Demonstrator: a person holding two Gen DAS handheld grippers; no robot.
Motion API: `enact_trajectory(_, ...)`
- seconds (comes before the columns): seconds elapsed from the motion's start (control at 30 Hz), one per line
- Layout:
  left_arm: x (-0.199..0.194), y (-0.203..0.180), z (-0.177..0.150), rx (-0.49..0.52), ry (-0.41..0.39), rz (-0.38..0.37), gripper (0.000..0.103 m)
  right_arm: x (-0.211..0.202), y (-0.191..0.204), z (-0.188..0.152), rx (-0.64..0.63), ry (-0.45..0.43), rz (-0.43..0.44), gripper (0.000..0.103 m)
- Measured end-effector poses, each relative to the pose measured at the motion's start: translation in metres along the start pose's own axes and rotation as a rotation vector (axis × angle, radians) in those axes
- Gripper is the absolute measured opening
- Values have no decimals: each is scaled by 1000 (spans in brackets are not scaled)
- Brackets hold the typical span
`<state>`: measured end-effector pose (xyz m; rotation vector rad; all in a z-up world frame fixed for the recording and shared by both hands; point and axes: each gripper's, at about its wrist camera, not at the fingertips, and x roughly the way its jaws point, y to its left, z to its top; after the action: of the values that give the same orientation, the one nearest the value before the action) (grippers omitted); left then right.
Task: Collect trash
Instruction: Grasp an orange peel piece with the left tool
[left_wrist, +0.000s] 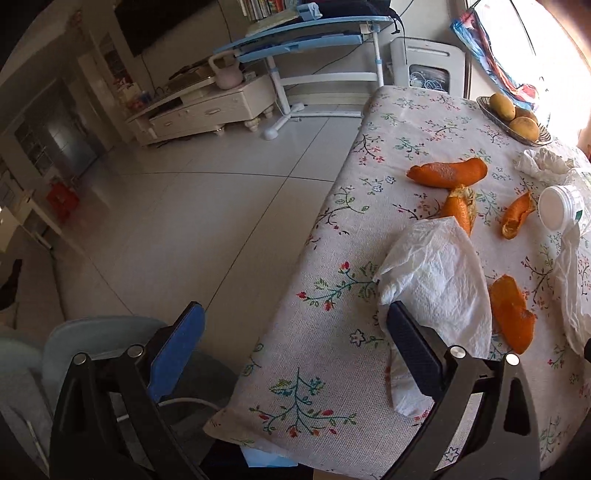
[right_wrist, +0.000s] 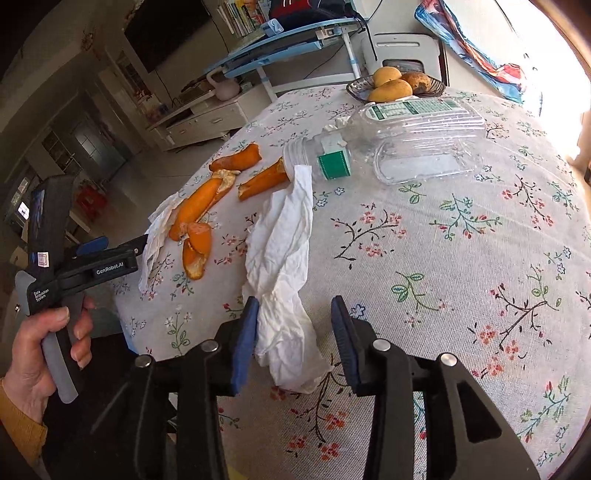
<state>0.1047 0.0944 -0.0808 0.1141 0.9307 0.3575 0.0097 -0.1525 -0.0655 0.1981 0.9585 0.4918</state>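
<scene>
A crumpled white tissue (left_wrist: 436, 288) lies near the table's left edge. My left gripper (left_wrist: 295, 308) stands wide open beside it, with the right finger's tip at the tissue's near edge. Several orange peels (left_wrist: 447, 171) lie beyond it. In the right wrist view a long twisted tissue (right_wrist: 284, 240) runs between the fingers of my right gripper (right_wrist: 295, 301). That gripper is open: the tissue rests against the left pad and is clear of the right one. An empty clear plastic bottle (right_wrist: 399, 136) lies on its side farther back. A hand holds the left gripper (right_wrist: 122, 245) at the other tissue (right_wrist: 155, 236).
The table (right_wrist: 443, 277) wears a floral cloth. A bowl (right_wrist: 356, 88) of yellow fruit stands at the far end. Another crumpled tissue (left_wrist: 543, 162) lies near the bottle cap (left_wrist: 557, 206). A pale blue chair (left_wrist: 92, 339) stands below the table's left edge, with tiled floor beyond.
</scene>
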Motion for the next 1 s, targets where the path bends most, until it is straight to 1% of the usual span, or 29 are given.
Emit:
enact_trajectory(0.03, -9, 1, 2, -2, -44, 6, 96, 0, 0, 0, -5, 1, 1, 40)
enact_trajectory(0.07, -20, -1, 3, -2, -97, -9, 96, 1, 0, 0, -13, 2, 0, 40)
enact_trajectory(0.17, -60, -12, 3, 18, -279, -136, 96, 1, 1, 0, -34, 4, -1, 40)
enact_trajectory(0.2, -70, -20, 1, 49, -323, -186, 96, 1, 2, 0, -40, 6, -2, 40)
enact_trajectory(0.23, -76, -30, -1, 90, -338, -249, 96, 1, 2, 1, -46, 9, -3, 40)
enact_trajectory(0.27, -77, -42, -1, 129, -328, -300, 96, 2, 2, 1, -52, 12, -2, 40)
enact_trajectory(0.3, -74, -56, -1, 162, -298, -335, 96, 1, 2, 1, -56, 14, -1, 40)
enact_trajectory(0.33, -68, -67, -1, 190, -251, -379, 96, 1, 1, 1, -59, 17, 0, 40)
enact_trajectory(0.37, -61, -77, -1, 204, -201, -406, 96, 1, 1, 1, -61, 20, 1, 40)
enact_trajectory(0.47, -38, -98, -3, 225, -78, -367, 96, 0, -1, 2, -60, 27, 9, 40)
enact_trajectory(0.5, -31, -100, -3, 213, -39, -371, 96, 1, -1, 3, -60, 31, 11, 40)
enact_trajectory(0.53, -27, -98, -6, 189, -8, -398, 95, 1, 0, 3, -63, 33, 10, 40)
enact_trajectory(0.57, -24, -95, -8, 160, 12, -440, 95, 1, 0, 4, -65, 35, 10, 40)
enact_trajectory(0.67, -24, -90, -9, 106, 21, -535, 95, 2, 0, 5, -66, 38, 8, 40)
enact_trajectory(0.7, -23, -91, -9, 102, 30, -572, 93, 3, 0, 6, -67, 38, 6, 40)
enact_trajectory(0.77, -20, -94, -13, 99, 64, -639, 86, 3, 1, 6, -76, 39, 1, 40)
enact_trajectory(0.8, -21, -95, -14, 103, 61, -660, 85, 3, 1, 6, -77, 39, 0, 40)
enact_trajectory(0.83, -21, -94, -13, 101, 74, -694, 85, 3, 0, 6, -76, 39, 0, 40)
enact_trajectory(0.9, -21, -91, -13, 79, 88, -750, 85, 2, -1, 6, -68, 39, -1, 39)
enact_trajectory(0.93, -21, -88, -13, 68, 90, -758, 85, 1, -3, 6, -61, 38, -5, 39)
enact_trajectory(1.0, -17, -86, -10, 59, 89, -731, 85, -1, -7, 7, -45, 36, -13, 36)
